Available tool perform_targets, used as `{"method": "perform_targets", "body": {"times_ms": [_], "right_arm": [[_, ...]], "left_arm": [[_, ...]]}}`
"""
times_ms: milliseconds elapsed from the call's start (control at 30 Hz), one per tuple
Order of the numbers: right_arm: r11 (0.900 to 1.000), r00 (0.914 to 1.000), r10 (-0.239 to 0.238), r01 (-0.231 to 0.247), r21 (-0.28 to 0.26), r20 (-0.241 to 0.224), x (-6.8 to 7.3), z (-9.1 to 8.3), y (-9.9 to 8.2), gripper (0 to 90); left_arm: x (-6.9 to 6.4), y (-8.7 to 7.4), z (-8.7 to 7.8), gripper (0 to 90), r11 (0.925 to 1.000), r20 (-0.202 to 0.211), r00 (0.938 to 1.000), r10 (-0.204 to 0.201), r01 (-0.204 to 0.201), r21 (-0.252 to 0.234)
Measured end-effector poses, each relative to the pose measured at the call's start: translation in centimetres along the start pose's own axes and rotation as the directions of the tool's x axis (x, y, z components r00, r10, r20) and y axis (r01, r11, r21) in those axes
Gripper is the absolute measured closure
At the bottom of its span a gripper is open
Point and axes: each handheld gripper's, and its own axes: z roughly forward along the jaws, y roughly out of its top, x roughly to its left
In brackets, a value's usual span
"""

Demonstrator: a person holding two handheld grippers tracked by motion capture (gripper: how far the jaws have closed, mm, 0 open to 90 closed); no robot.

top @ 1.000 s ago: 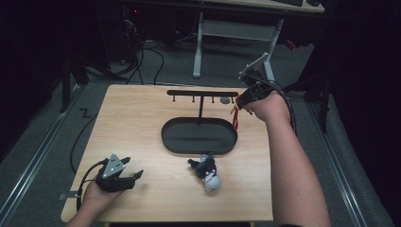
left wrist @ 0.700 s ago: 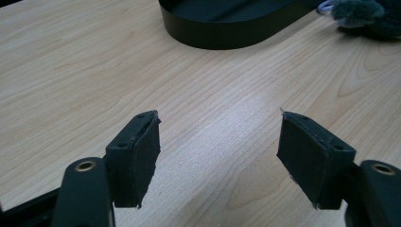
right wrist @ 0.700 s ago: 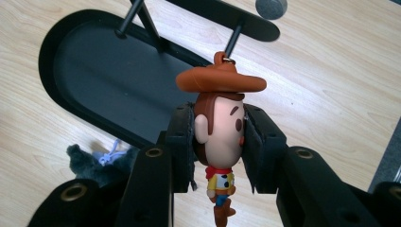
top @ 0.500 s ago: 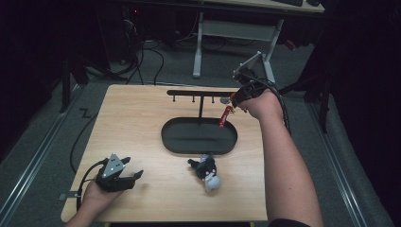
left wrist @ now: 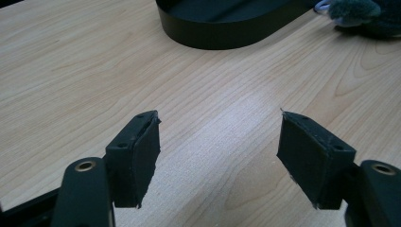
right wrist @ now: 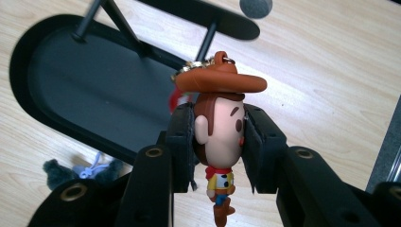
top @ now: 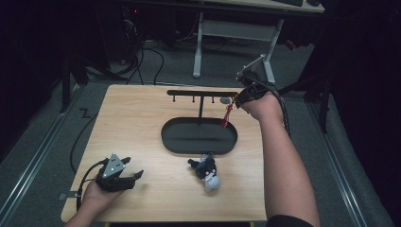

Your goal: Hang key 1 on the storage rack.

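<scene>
**Cowboy figure held up by the rack**

My right tool clamps the head of a small cowboy keychain figure in a brown hat, raised near the right end of the black hook rack above its black oval tray. My left tool rests wide apart, holding nothing, on the light wooden desk, well apart from a dark grey plush toy

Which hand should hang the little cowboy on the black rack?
The right. The right gripper is already shut on the cowboy keychain, up beside the rack and its hooks. The left gripper sits open and empty at the table's near corner, far from the rack.
</scene>
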Motion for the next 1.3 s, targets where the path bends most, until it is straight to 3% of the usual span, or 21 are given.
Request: {"method": "perform_targets", "body": {"times_ms": [333, 500, 600, 933, 1100, 1300], "right_arm": [[0.9995, 0.9996, 0.026, -0.025, 0.019, -0.013, -0.7, 2.3, -1.5, 66.9], [0.9994, 0.9989, 0.034, -0.034, 0.007, -0.033, -0.8, 3.6, -2.5, 66.1], [0.9989, 0.9968, 0.043, -0.044, -0.016, -0.068, -0.6, 3.9, -2.9, 62.1], [0.9981, 0.9974, 0.044, -0.046, -0.042, -0.058, -1.0, 3.3, -3.9, 54.4], [0.9968, 0.9975, 0.046, -0.049, -0.063, -0.053, -1.2, 2.9, -5.5, 51.6], [0.9926, 0.9983, 0.043, -0.047, -0.112, -0.04, -1.6, 2.7, -7.8, 50.2]], "left_arm": [[-0.1, 0.1, 0.2, 30.5, 0.9999, 0.002, 0.9999, 0.015, -0.015, -0.002], [-0.2, 0.2, 0.3, 30.5, 0.9999, 0.007, 0.9999, 0.008, -0.008, -0.007], [-0.3, 0.2, 0.2, 30.6, 0.9999, 0.008, 1.0, 0.003, -0.003, -0.017], [-0.4, 0.3, 0.0, 30.6, 0.9998, -0.004, 0.9999, 0.015, -0.015, -0.015], [-0.5, 0.6, 0.1, 30.9, 0.9993, -0.007, 0.9999, 0.01, -0.011, -0.035], [-0.7, 0.9, 0.8, 30.9, 0.9996, -0.002, 0.9998, 0.018, -0.018, -0.022]]}}
